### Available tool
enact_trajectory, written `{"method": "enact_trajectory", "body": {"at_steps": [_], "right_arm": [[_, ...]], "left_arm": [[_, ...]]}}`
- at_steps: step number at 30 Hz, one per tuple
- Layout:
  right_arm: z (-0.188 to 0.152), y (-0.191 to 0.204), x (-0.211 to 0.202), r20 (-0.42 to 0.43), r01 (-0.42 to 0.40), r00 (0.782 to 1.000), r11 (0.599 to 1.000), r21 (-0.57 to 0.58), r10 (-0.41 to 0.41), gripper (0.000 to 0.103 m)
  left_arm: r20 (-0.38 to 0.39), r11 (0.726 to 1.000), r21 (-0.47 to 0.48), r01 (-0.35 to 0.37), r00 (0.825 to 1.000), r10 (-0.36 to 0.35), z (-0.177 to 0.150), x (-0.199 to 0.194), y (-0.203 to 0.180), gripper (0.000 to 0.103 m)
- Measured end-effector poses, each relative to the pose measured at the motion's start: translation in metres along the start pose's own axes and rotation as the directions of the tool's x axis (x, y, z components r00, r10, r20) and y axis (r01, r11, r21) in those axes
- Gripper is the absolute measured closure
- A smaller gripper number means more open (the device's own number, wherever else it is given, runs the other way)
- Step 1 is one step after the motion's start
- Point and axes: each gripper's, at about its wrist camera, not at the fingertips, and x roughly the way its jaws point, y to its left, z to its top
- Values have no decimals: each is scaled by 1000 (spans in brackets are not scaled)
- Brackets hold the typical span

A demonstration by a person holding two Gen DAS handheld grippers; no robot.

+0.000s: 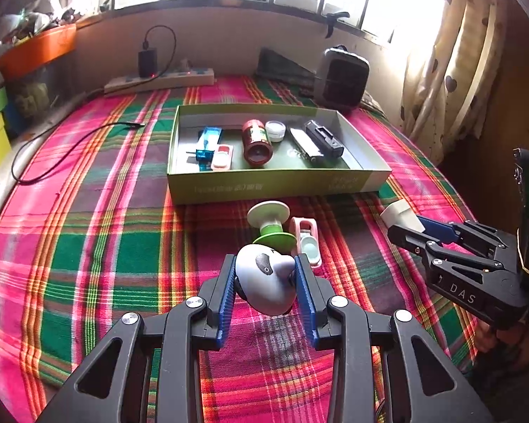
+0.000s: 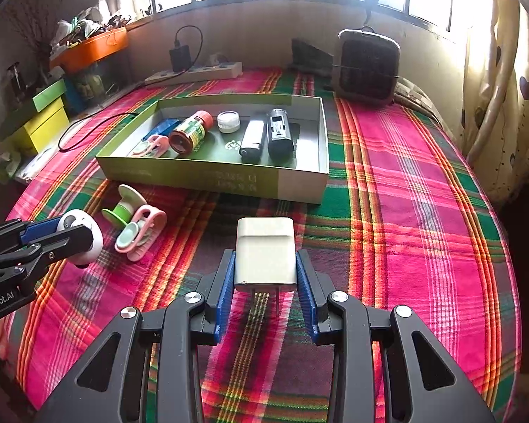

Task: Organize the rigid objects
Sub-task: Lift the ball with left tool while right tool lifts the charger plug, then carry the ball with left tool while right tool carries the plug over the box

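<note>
My left gripper [image 1: 264, 268] is shut on a white rounded panda-faced object [image 1: 264, 278], held above the plaid cloth; the same gripper [image 2: 70, 232] shows at the left of the right wrist view. My right gripper [image 2: 265, 264] is shut on a white plug adapter [image 2: 265, 253] with its prongs pointing back toward me, and that gripper [image 1: 405, 227] appears at the right of the left wrist view. Ahead lies a shallow green box [image 1: 278, 185] holding a red-capped bottle [image 1: 256, 141], a small white jar [image 1: 275, 130], a black device [image 1: 323, 138] and other small items. A green-and-white spool [image 1: 269, 222] and a pink clip [image 1: 308, 241] lie on the cloth before the box.
A black heater [image 2: 366, 67] stands at the back right. A power strip [image 2: 197, 72] with a charger lies along the back wall, and a black cable [image 1: 63, 148] trails over the cloth at the left. Coloured boxes [image 2: 42, 120] are stacked at the left edge, curtains at the right.
</note>
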Motion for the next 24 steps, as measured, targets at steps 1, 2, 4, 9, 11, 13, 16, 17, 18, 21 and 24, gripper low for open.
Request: {"method": "enact_trajectory", "body": {"at_steps": [1,2,4,9,11,13,16,17,18,21,24], "right_arm": [[0,1,-1,3,-1,1000,1000,-1,1,68],[1,1,-3,6,-2,1000,1000,0,2,68],[2,2,-5,11,-3,1000,1000,2,3,68],[6,3,-11,32,-6,999,1000,8,6,68],[9,5,-13,41,-10,999,1000,3,10,68],[13,7,-15,48,-12,999,1000,-4,12,68],[18,10,-15,54,-17,998,1000,-7,17,68],[19,10,-15,55,-19,998,1000,-6,19,68],[21,10,-14,56,-20,998,1000,-6,20,68],[25,11,-14,58,-19,998,1000,-10,20,68],[29,10,-13,63,-23,998,1000,-9,23,68]], "left_arm": [[4,1000,2,0,1000,0,1,-1,-1,72],[6,1000,0,0,1000,0,2,-3,-1,72],[13,1000,1,4,1000,-4,3,-5,-1,72],[29,1000,-1,-2,1000,2,10,-10,1,72],[35,1000,-4,-5,999,5,13,-10,3,72],[39,1000,-6,-4,999,5,17,-11,5,72],[41,1000,-10,-7,999,7,21,-10,8,72],[41,1000,-12,-8,999,9,23,-10,9,72],[41,1000,-12,-9,999,9,24,-9,9,72],[46,1000,-12,-9,999,10,30,-8,11,72],[55,1000,-13,-12,998,12,36,-7,13,72]]}}
